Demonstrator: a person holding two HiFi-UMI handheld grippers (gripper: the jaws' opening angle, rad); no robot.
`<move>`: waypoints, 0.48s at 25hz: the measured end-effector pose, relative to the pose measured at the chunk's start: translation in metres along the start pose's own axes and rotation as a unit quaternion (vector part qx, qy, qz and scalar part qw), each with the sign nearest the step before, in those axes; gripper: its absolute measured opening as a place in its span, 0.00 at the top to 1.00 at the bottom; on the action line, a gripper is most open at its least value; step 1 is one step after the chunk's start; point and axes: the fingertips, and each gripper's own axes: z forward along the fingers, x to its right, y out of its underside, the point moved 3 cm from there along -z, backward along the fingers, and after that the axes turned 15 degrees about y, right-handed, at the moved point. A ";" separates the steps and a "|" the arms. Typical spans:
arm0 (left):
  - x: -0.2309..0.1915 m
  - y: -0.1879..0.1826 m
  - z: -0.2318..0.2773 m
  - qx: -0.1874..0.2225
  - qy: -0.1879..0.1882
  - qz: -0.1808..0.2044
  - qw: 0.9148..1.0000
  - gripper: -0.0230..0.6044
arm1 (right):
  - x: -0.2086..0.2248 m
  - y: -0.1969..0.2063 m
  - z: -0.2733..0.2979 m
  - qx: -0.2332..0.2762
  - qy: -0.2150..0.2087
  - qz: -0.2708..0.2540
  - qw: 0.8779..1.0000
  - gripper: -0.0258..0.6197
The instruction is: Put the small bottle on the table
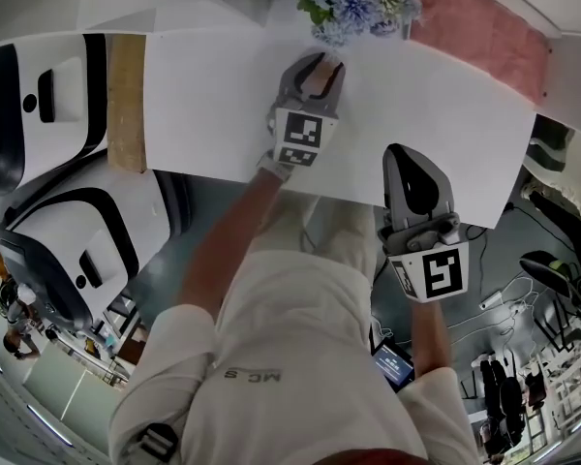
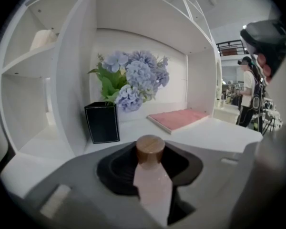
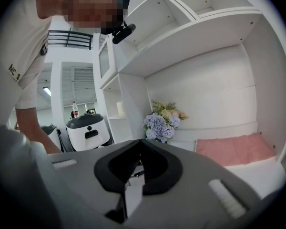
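- Fingers (image 2: 112, 171) of the left gripper (image 1: 315, 66) are clamped on the small bottle (image 2: 151, 180), a pale pink one with a round wooden cap (image 2: 150, 148), which stands upright between them.
- From the head view, the bottle is over the far part of the white bench (image 1: 213, 114). Whether its base touches the surface cannot be told.
- Just beyond the bottle is a bunch of blue hydrangea flowers (image 1: 353, 3) in a black square vase (image 2: 102, 123), set at the back of the bench under white shelves (image 2: 33, 61).
- A pink mat (image 1: 474, 37) lies flat on the bench to the right of the flowers, well apart from the bottle.
- The right gripper (image 1: 404, 158) hangs over the near edge of the bench, with its fingers (image 3: 109, 168) drawn together and nothing between them.
- Two white-and-black machines (image 1: 48, 95) stand on the floor to the left of the bench.
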 end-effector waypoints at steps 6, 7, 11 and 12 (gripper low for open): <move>0.002 0.001 0.002 0.000 0.016 -0.010 1.000 0.68 | -0.001 -0.001 -0.004 0.001 0.000 -0.002 1.000 0.96; 0.004 0.001 0.003 0.000 0.020 -0.012 1.000 0.64 | -0.001 -0.001 -0.005 0.001 0.001 -0.002 1.000 0.96; 0.006 -0.004 0.002 0.002 0.022 -0.019 1.000 0.58 | 0.000 -0.002 -0.008 0.001 0.004 -0.004 1.000 0.96; 0.006 -0.006 0.000 0.004 0.020 -0.018 1.000 0.57 | 0.000 -0.003 -0.009 0.002 0.004 -0.004 1.000 0.96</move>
